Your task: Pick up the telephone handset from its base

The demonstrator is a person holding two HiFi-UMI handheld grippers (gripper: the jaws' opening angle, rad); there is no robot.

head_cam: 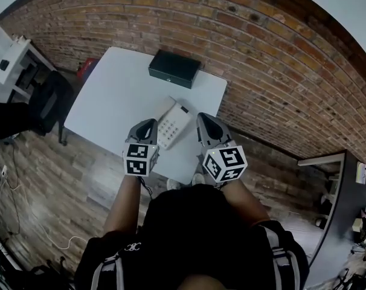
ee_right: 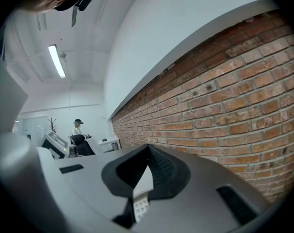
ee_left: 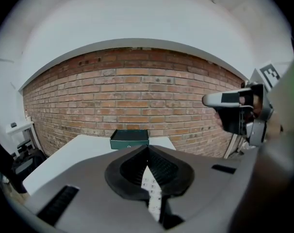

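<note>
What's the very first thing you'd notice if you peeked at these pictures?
The white telephone jumps out. It sits near the front edge of the white table, and in the head view it shows between the left gripper and the right gripper, both shut with nothing in them. A dark box sits at the table's far edge, and a big red brick wall stands behind it.

We see the white telephone (head_cam: 174, 124) lying flat on the pale surface (head_cam: 110, 95), close to its near edge and toward the near right corner, slanted to that edge. Its handset (head_cam: 165, 121) appears to rest on the base along the left side, and the keypad (head_cam: 180, 127) faces up.
</note>
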